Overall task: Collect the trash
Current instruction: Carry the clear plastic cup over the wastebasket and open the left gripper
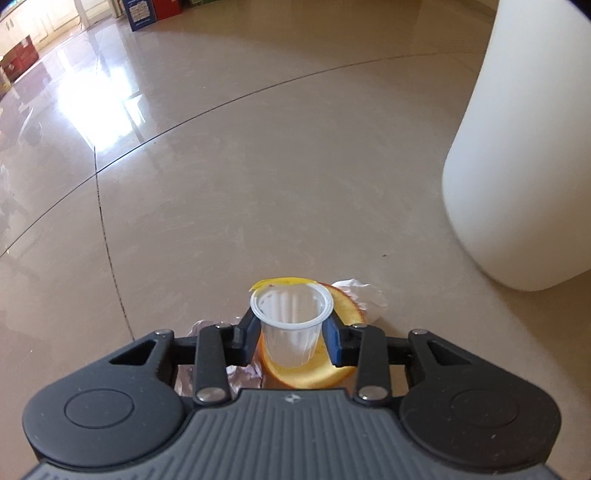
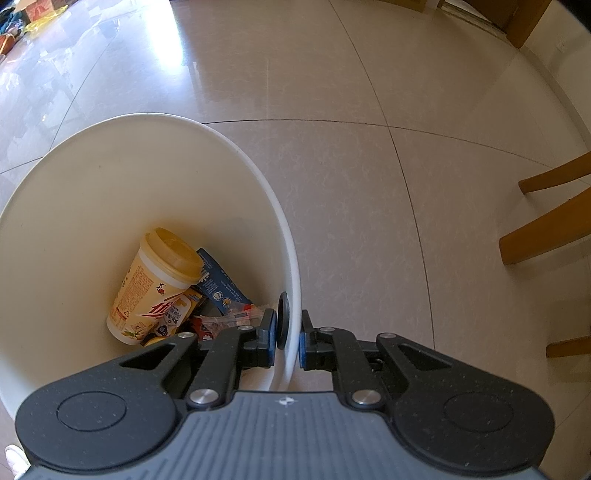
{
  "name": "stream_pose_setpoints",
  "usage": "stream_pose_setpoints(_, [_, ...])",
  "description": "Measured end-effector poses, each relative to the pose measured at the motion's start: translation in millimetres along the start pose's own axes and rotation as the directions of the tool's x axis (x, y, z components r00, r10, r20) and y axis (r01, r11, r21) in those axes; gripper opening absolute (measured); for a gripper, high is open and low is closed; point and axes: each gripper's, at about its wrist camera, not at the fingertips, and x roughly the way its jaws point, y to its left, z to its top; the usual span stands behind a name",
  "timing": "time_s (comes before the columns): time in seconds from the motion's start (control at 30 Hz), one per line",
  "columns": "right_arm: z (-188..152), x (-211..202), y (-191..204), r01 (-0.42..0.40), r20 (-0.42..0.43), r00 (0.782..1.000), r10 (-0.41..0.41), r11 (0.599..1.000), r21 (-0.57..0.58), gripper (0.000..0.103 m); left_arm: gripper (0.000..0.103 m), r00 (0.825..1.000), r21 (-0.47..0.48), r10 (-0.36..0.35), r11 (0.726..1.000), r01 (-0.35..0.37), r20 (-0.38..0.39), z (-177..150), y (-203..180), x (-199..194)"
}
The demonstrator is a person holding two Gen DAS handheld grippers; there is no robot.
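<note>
A small clear plastic cup with a peeled yellow lid stands upright between the pads of my left gripper, which is shut on its sides. Under it on the tiled floor lie a round orange piece, crumpled white paper and silvery foil. The white trash bin rises at the right of the left wrist view. My right gripper is shut on the near rim of that bin, one finger inside and one outside. Inside lie a yellow drink cup, a blue packet and wrappers.
Glossy beige floor tiles stretch ahead in both views. Wooden chair legs stand to the right of the bin. Cardboard boxes sit far back at the top left.
</note>
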Motion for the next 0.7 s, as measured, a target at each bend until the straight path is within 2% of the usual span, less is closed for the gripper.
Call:
stream_pose_setpoints(0.17, [-0.3,0.0,0.3,0.001,0.001,1.0,-0.001,1.0,0.002,0.013,0.035,0.998,0.038,0.02,0.999,-0.018,-0.059,19.3,-19.4,-38.9])
stream_pose_setpoints(0.3, [-0.6,0.2,-0.1,0.001,0.003,1.0,-0.001,1.0,0.008,0.013,0.035,0.998,0.061,-0.014,0.998,0.018,-0.059,40.9,-41.7,-85.7])
stream_pose_setpoints(0.53, [-2.0,3.6,-1.1,-0.002,0.007,1.0,0.002,1.0,0.021,0.013,0.035,0.994,0.091,-0.111,0.99,0.109,0.013,90.8,-89.0,-178.7])
stream_pose_setpoints(0.7, [-0.8,3.9,-4.0,-0.014,0.002,1.0,0.014,0.999,0.039,0.013,0.035,0.978,0.123,-0.199,0.974,0.19,0.066,122.9,-126.6,-217.0])
